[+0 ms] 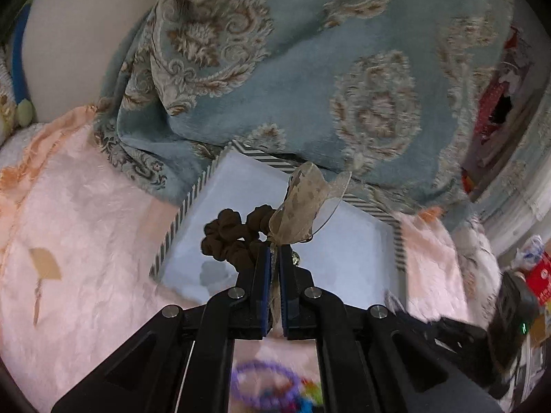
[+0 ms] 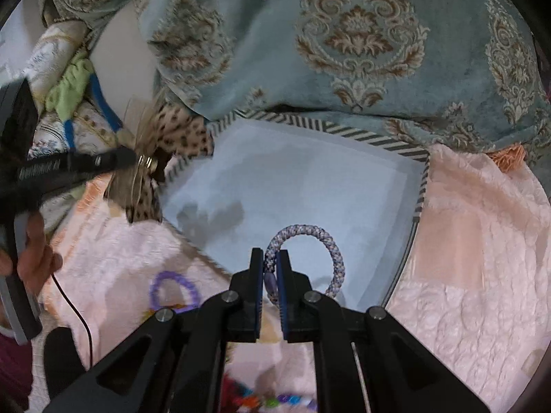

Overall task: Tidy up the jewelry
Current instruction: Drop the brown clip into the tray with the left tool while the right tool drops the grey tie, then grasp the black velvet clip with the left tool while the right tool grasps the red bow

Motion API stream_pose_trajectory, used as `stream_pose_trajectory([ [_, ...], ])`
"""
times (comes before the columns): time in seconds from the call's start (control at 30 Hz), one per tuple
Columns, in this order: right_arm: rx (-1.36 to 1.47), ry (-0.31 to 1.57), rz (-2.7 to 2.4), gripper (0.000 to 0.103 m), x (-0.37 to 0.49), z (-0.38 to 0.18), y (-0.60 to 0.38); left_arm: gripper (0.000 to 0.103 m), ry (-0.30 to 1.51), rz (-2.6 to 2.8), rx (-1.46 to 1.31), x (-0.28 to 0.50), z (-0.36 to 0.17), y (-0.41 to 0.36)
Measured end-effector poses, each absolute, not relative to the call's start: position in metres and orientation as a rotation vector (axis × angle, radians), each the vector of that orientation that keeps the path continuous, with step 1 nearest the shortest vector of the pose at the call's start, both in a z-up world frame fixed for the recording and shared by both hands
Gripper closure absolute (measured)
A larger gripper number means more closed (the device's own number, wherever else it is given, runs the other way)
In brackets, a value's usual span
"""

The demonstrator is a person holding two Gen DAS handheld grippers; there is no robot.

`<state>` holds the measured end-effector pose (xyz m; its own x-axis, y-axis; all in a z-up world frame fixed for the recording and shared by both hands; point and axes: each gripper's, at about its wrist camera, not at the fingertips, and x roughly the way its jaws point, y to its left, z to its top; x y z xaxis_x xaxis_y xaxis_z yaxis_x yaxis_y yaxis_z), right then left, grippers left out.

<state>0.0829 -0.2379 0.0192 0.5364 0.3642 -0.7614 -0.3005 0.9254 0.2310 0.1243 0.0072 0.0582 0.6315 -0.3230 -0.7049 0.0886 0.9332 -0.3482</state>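
Over the striped-edged box (image 2: 344, 130), the left tongs (image 1: 274, 251) clench a brown scrunchie (image 1: 230, 241) by its ribbon while the right tongs (image 2: 270, 258), toward three o'clock, clench a braided bracelet (image 2: 330, 241), both seemingly poised for dropping inside.

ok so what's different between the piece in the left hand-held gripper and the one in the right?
The left hand-held gripper pinches a brown scrunchie by its sheer spotted ribbon; the right hand-held gripper pinches a braided lilac-white ring on its cord. The scrunchie is puffy, gathered fabric; the ring is a thin, smooth loop. Both hang over the striped-rim box, neither set down in it yet.
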Motion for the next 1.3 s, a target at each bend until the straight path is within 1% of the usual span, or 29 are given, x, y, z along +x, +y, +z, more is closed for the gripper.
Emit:
stream_pose_trajectory([
  [0.13, 0.026, 0.982, 0.388, 0.095, 0.096, -0.008, -0.232, 0.103, 0.923, -0.173, -0.276, 0.153, 0.023, 0.008],
  [0.27, 0.001, 1.022, 0.434, 0.095, 0.093, -0.021, -0.228, 0.103, 0.99, -0.152, -0.258, 0.15, -0.005, 0.012],
  [0.47, -0.032, 1.069, 0.451, 0.095, 0.083, -0.022, -0.248, 0.103, 1.047, -0.162, -0.208, 0.118, -0.016, 0.005],
  [0.6, -0.049, 1.089, 0.419, 0.095, 0.083, -0.024, -0.259, 0.103, 1.041, -0.157, -0.212, 0.108, -0.017, 0.001],
  [0.67, -0.035, 1.079, 0.411, 0.092, 0.083, -0.02, -0.259, 0.103, 1.045, -0.147, -0.233, 0.109, -0.015, 0.003],
  [0.73, -0.04, 1.067, 0.384, 0.077, 0.081, -0.016, -0.257, 0.103, 1.043, -0.139, -0.247, 0.109, -0.012, 0.005],
  [0.8, -0.024, 1.048, 0.387, 0.071, 0.077, -0.011, -0.256, 0.088, 1.032, -0.14, -0.264, 0.106, -0.007, 0.007],
  [0.83, -0.006, 1.035, 0.396, 0.069, 0.073, -0.007, -0.255, 0.087, 1.024, -0.142, -0.271, 0.104, -0.004, 0.008],
  [1.13, 0.065, 0.967, 0.376, 0.061, 0.036, 0.02, -0.247, 0.086, 0.993, -0.104, -0.265, 0.071, 0.013, 0.009],
  [1.3, 0.094, 0.936, 0.37, 0.058, 0.017, 0.034, -0.243, 0.086, 0.947, -0.098, -0.205, 0.044, 0.026, 0.006],
])
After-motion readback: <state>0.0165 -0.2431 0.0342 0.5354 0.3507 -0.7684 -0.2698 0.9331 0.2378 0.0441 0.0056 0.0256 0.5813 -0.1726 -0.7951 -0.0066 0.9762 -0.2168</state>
